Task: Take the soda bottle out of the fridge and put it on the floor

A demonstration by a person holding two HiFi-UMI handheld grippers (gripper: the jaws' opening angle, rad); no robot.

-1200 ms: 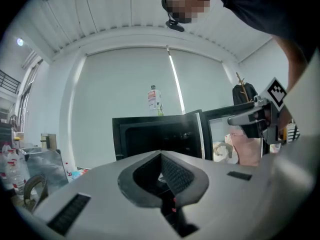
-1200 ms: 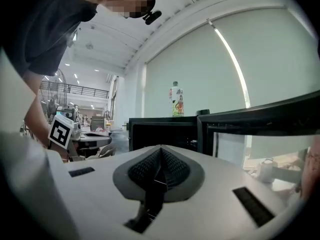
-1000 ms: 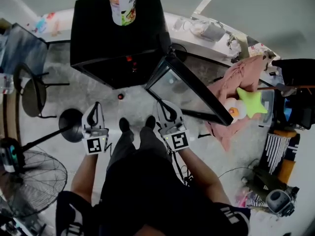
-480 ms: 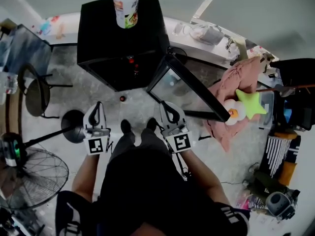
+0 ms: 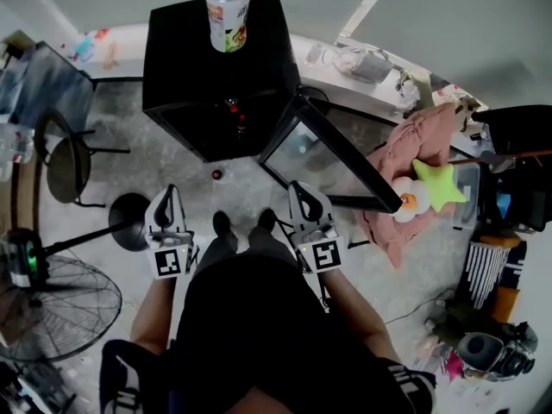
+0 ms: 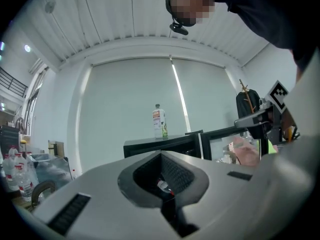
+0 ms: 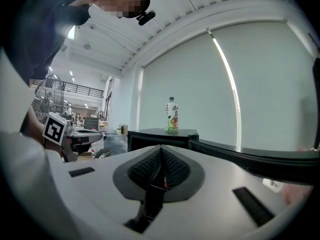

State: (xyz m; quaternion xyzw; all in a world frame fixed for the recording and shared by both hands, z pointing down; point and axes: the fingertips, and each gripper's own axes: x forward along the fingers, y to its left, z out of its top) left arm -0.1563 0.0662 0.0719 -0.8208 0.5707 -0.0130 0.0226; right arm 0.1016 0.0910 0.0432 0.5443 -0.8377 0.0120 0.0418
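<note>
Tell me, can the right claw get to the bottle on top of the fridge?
Probably: nothing blocks the bottle, but the right claw is shut and held well short of it.

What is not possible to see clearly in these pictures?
1. Inside of the fridge: head view, too dark; only a small red spot shows.
2. Print on the bottle atop the fridge: too small in every view.
3. Fridge's lower front: hidden behind the left gripper in its view, the right gripper in its own.
</note>
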